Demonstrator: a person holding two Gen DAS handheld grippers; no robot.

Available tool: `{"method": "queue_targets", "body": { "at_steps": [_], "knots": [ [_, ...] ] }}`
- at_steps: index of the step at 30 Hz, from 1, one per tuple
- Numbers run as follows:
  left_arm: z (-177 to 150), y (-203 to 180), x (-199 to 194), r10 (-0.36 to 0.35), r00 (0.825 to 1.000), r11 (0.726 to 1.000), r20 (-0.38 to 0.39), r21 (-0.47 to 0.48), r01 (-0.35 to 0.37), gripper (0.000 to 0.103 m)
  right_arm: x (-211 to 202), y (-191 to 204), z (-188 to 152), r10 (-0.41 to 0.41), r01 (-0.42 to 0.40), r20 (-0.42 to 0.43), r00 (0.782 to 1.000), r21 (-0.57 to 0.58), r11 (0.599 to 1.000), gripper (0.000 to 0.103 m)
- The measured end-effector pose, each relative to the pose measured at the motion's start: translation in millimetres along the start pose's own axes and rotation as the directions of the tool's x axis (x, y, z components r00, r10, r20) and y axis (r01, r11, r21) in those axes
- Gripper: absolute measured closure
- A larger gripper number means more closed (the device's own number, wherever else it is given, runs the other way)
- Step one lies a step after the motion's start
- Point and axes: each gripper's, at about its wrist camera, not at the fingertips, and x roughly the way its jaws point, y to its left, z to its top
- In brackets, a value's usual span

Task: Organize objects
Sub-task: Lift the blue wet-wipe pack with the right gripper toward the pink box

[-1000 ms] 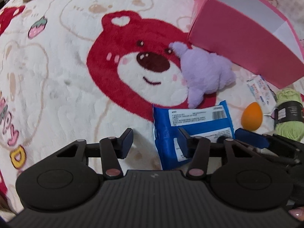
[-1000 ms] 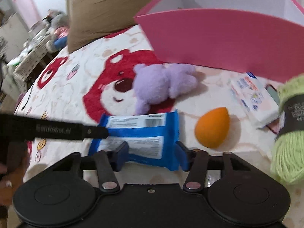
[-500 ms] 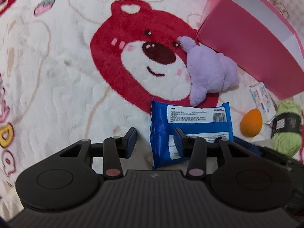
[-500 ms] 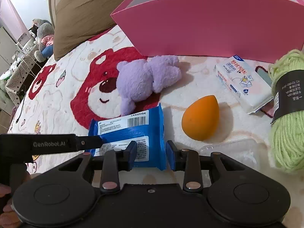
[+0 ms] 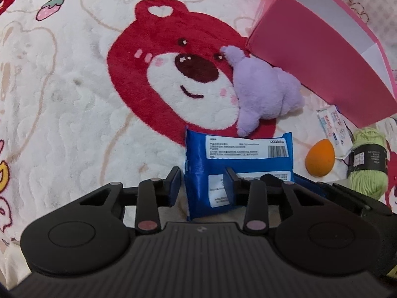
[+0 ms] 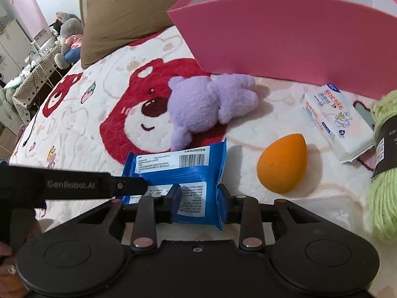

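Note:
A blue wipes packet (image 5: 238, 159) lies on the bear-print blanket. My right gripper (image 6: 199, 197) is shut on the packet's (image 6: 188, 171) near right end. My left gripper (image 5: 202, 186) is open, its jaws either side of the packet's left end. A purple plush toy (image 5: 263, 96) lies just beyond the packet, also in the right wrist view (image 6: 206, 106). An orange sponge (image 6: 282, 164), a white tissue pack (image 6: 332, 121) and a green yarn skein (image 6: 384, 168) lie to the right. An open pink box (image 6: 285, 42) stands behind them.
A brown pillow (image 6: 129, 7) lies at the back of the bed. A clear plastic lid (image 6: 330, 211) lies by the yarn. Furniture and stuffed toys (image 6: 67, 34) stand beyond the bed's left edge.
My right gripper has closed from wide open onto the packet's right end. My left gripper has moved right, so that its jaws straddle the packet's left end.

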Motion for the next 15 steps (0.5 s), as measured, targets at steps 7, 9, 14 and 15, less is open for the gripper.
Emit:
{"method": "queue_targets", "body": {
  "at_steps": [7, 9, 14, 15],
  "knots": [
    [-5, -11, 3, 0.021, 1.000, 0.997, 0.007, 0.069, -0.021, 0.060, 0, 0, -5, 0.005, -0.005, 0.018, 1.000, -0.034, 0.999, 0.067],
    [-5, -11, 3, 0.020, 1.000, 0.997, 0.009, 0.068, -0.020, 0.060, 0, 1, -6, -0.005, 0.006, 0.021, 1.000, -0.040, 0.999, 0.064],
    [-6, -14, -5, -0.005, 1.000, 0.997, 0.021, 0.077, 0.004, 0.062, -3, 6, -7, -0.019, 0.020, 0.020, 1.000, -0.030, 0.999, 0.064],
    [-5, -14, -7, -0.014, 1.000, 0.997, 0.024, 0.079, 0.012, 0.062, -5, 6, -7, -0.011, 0.011, 0.023, 1.000, -0.029, 1.000, 0.064]
  ]
}}
